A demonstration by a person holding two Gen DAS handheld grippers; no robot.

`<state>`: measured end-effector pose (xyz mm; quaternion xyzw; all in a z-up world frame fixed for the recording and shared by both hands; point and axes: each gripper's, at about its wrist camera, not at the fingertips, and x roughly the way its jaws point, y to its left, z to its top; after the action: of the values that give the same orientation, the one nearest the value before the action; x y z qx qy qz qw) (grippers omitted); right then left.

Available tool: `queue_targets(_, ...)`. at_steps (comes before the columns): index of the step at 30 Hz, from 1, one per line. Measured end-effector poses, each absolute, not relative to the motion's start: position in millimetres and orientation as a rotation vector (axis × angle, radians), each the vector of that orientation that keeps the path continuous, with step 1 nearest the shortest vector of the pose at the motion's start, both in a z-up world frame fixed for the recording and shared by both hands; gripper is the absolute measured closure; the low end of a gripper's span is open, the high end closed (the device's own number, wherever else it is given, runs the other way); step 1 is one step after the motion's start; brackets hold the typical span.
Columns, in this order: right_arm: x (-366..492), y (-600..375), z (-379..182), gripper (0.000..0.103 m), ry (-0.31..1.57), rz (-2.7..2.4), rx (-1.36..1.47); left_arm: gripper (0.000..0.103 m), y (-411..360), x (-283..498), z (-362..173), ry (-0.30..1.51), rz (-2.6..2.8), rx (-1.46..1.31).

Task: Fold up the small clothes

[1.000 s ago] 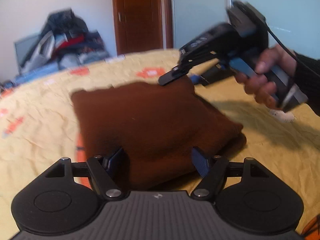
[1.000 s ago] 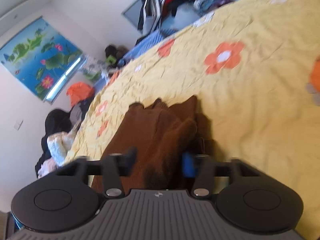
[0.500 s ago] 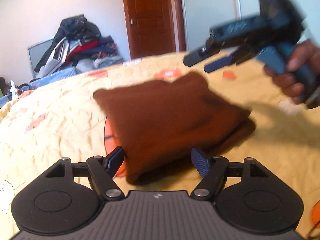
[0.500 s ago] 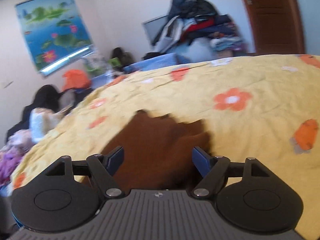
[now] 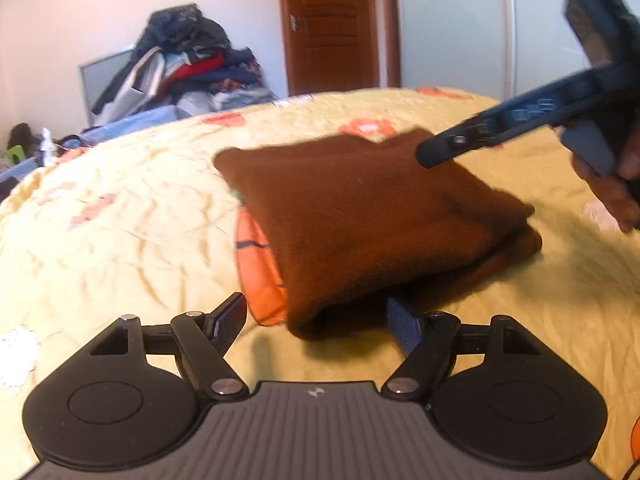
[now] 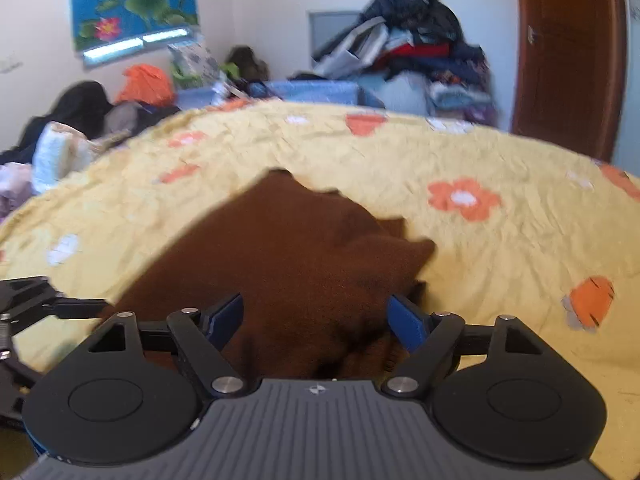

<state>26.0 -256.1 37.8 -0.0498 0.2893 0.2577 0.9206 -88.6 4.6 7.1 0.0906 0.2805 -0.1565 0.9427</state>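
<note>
A folded brown cloth (image 5: 376, 220) lies on a yellow bedspread (image 5: 120, 240) with orange flowers, near the middle of the bed, partly covering an orange patch of the print on its left side. In the left wrist view the left gripper (image 5: 316, 322) sits low at the near edge of the cloth, jaws spread wide; the near corner of the cloth lies just beyond and between the two blue fingertips (image 5: 230, 320), and neither pad presses on it, so the tool is released. The right gripper (image 6: 316, 320) shows in the same view at the far right, held by a hand (image 5: 612, 188), its fingers reaching in above the far right corner of the cloth without visibly touching it. In the right wrist view its jaws have just been opening and stand wide apart; the cloth spreads out ahead of them and fills the gap between the blue pads (image 6: 406, 322), which are clear of the fabric, so nothing is gripped. A black part of the left gripper shows at the left edge of that view. Beyond the bed a heap of clothes (image 6: 404, 48) is stacked by a wooden door (image 6: 568, 52).
</note>
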Motion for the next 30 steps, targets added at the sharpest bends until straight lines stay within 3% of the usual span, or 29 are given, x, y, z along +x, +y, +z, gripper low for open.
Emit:
queue_targets(1, 20.1, -253.0, 41.0, 0.011, 0.583, 0.560, -0.087, 0.027, 4.8, -86.5, 8.6, 0.561, -0.303, 0.169)
queue_targets(5, 26.3, -232.3, 22.5, 0.004, 0.652, 0.603, -0.114, 0.028, -0.9, -64.4, 3.7, 0.585, -0.279, 0.117)
queue_targets(6, 35.8, -231.6, 7.7, 0.000, 0.701, 0.571, -0.133, 0.045, -1.8, -57.5, -3.2, 0.600, -0.267, 0.121)
queue_targets(7, 42.2, -235.1, -7.0, 0.000, 0.720, 0.541, -0.150, 0.046, 0.2, -54.0, -7.6, 0.612, -0.261, 0.112)
queue_targets(9, 37.5, -247.2, -14.8, 0.000, 0.675, 0.572, -0.152, 0.080, 6.4, -56.7, -2.1, 0.626, -0.283, 0.070)
queue_targets(12, 29.8, -256.2, -13.4, 0.000, 0.773, 0.540, -0.140, 0.081, 5.7, -71.2, -2.1, 0.610, -0.258, 0.150)
queue_targets(15, 15.7, -265.0, -2.9, 0.005, 0.770, 0.486, -0.091, 0.081, 8.9, -91.3, 9.6, 0.616, -0.277, 0.142)
queue_targets(17, -1.6, -262.4, 11.3, 0.003, 0.700, 0.501, -0.074, 0.080, 11.7, -100.2, 23.4, 0.583, -0.337, 0.102)
queue_targets(19, -15.4, -253.5, 24.3, 0.000, 0.607, 0.531, -0.082, 0.069, 7.6, -104.7, 32.3, 0.518, -0.376, 0.102)
queue_targets(21, -15.1, -242.0, 32.7, 0.000, 0.577, 0.577, -0.075, 0.031, -5.2, -95.2, 32.5, 0.470, -0.391, 0.138)
queue_targets(22, -9.4, -236.3, 34.2, 0.000, 0.584, 0.602, -0.056, 0.026, -13.0, -87.9, 28.5, 0.461, -0.376, 0.164)
queue_targets(25, 21.1, -225.3, 14.5, 0.000, 0.710, 0.610, 0.000, 0.028, -35.1, -56.2, 6.1, 0.597, -0.382, 0.224)
queue_targets(30, 24.7, -230.0, 6.7, 0.000, 0.750, 0.620, -0.038, 0.027, -33.7, -55.2, -5.9, 0.592, -0.360, 0.190)
